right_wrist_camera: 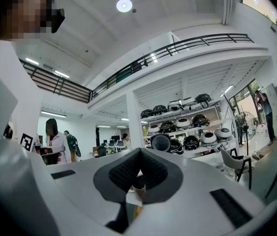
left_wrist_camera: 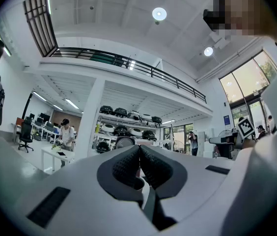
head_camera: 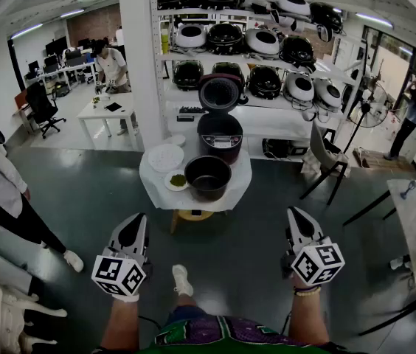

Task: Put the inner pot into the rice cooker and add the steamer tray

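Shelves (head_camera: 267,57) full of rice cookers are lining the far side of a wide workshop with a dark floor (head_camera: 82,198). In front of them a small table (head_camera: 241,186) under a white cloth is carrying the things for the task. The rice cooker (head_camera: 220,135) is standing at the back of this table with its lid raised. The black inner pot (head_camera: 208,177) is sitting just in front of it on the cloth, outside the cooker. The white steamer tray (head_camera: 165,157) is lying to the left of the pot, and a little plate (head_camera: 177,181) with something green is lying between them, at the front.

The left gripper (head_camera: 136,221) and the right gripper (head_camera: 296,217) are being held level, well apart from the table and pointing toward it. On both grippers the two jaws are pressing together and nothing is between them. One person (head_camera: 111,65) is bending over a white desk (head_camera: 108,113) in the back left.
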